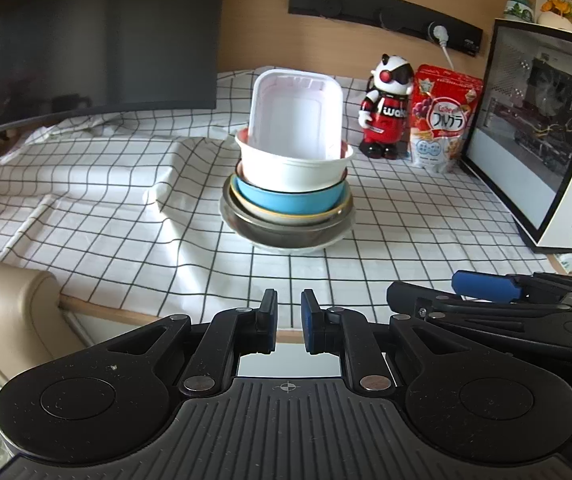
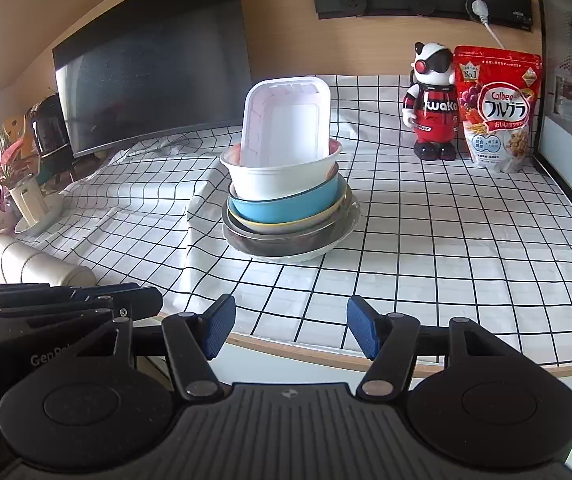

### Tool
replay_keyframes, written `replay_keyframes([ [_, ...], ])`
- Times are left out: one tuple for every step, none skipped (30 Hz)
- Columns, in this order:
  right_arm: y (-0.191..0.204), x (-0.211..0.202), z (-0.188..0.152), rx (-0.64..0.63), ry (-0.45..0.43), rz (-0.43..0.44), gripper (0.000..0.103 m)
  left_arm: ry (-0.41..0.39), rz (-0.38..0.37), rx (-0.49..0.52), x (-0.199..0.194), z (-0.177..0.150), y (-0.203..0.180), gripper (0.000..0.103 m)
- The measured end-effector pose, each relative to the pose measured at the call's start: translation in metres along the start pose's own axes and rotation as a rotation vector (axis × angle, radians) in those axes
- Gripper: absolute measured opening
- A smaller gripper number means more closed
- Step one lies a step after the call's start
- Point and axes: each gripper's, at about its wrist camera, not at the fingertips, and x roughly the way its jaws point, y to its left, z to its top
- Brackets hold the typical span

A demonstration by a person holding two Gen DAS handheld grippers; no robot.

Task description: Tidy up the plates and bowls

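Stack [image 1: 287,200] of bowls topped by tilted white tray [image 1: 295,114] on checked surface [image 1: 126,200]; left claw [image 1: 289,322] closed, empty; right claw [image 2: 289,330] open, empty.

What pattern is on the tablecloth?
White tablecloth with a black grid; the right wrist view shows it best.

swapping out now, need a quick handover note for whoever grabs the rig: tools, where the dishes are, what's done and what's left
Left tool: shut, empty, held back at the near table edge.
Right tool: open, empty, also at the near edge.
Dishes: one stack mid-table on the checked cloth. From the top: white tray standing tilted in the white bowl, then the blue bowl, a yellow-rimmed dish, a metal bowl, and a white plate at the bottom.
Done: everything appears gathered in that one pile.
Left: the pile looks uneven, with the upper bowls leaning; probably needs sorting. Neither tool touches it.
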Motion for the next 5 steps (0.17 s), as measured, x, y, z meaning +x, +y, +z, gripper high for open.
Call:
replay_keyframes([
  [0.0001,0.0011,0.0007,-0.001,0.002,-0.001,0.062,-0.001,-0.003,0.001,0.0005,0.0,0.0003,0.016],
  [0.0004,0.0023,0.0014,-0.002,0.003,-0.001,0.063,-0.002,-0.005,0.0,0.0011,0.0002,0.0009,0.015],
  [0.0007,0.0036,0.002,-0.004,0.006,-0.002,0.063,-0.005,0.003,-0.006,0.0018,0.0006,0.0015,0.015],
  [0.0016,0.0049,0.0025,-0.006,0.009,-0.002,0.063,-0.006,0.02,-0.017,0.0031,0.0013,0.003,0.015],
  [0.002,0.0067,0.0032,-0.008,0.013,-0.003,0.063,-0.002,0.022,-0.024,0.005,0.0021,0.0049,0.015],
])
